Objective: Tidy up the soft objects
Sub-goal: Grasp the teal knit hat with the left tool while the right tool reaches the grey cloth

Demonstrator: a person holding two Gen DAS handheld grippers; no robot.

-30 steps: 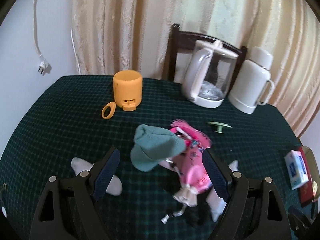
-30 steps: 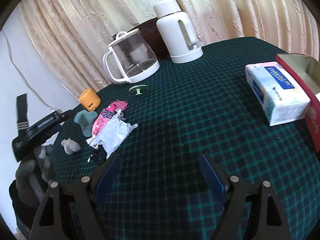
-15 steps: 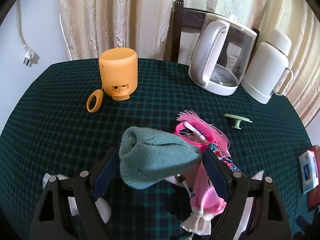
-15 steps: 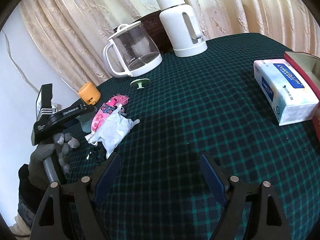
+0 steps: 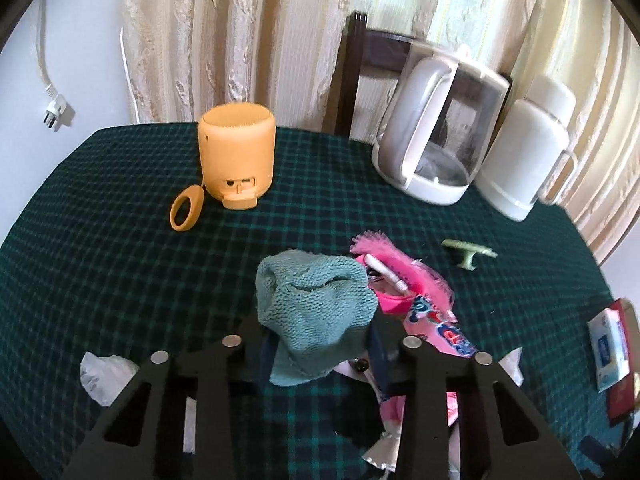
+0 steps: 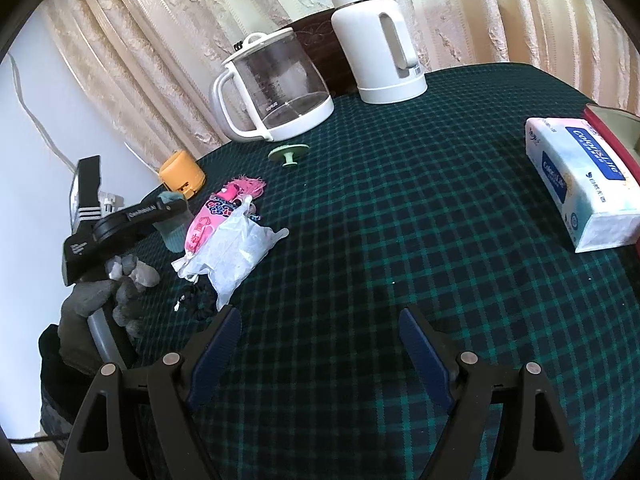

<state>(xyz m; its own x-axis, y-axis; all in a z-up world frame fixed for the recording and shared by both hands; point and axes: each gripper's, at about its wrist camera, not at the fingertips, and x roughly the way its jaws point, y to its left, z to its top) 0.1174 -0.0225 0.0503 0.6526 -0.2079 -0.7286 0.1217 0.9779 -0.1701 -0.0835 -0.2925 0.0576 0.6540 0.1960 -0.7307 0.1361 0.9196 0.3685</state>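
The tablecloth (image 6: 400, 240) is dark green with a check of lighter green lines. In the middle of the left wrist view sits a knitted hat (image 5: 316, 304) — a soft blue-green. Right of it lies a pouch (image 5: 420, 304), bright pink with blue letters. In the upper left stands a speaker (image 5: 237, 156), all orange. The curtains (image 5: 240, 32) are cream with pale stripes. At the right edge of the right wrist view, a tissue pack (image 6: 580, 176) is white and blue.

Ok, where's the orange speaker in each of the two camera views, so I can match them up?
Left wrist view: the orange speaker stands upper left of centre, upright on the tablecloth.
Right wrist view: it sits small at the far left, by the curtain.
Shared landmark: the glass kettle, to the right of the speaker in both.
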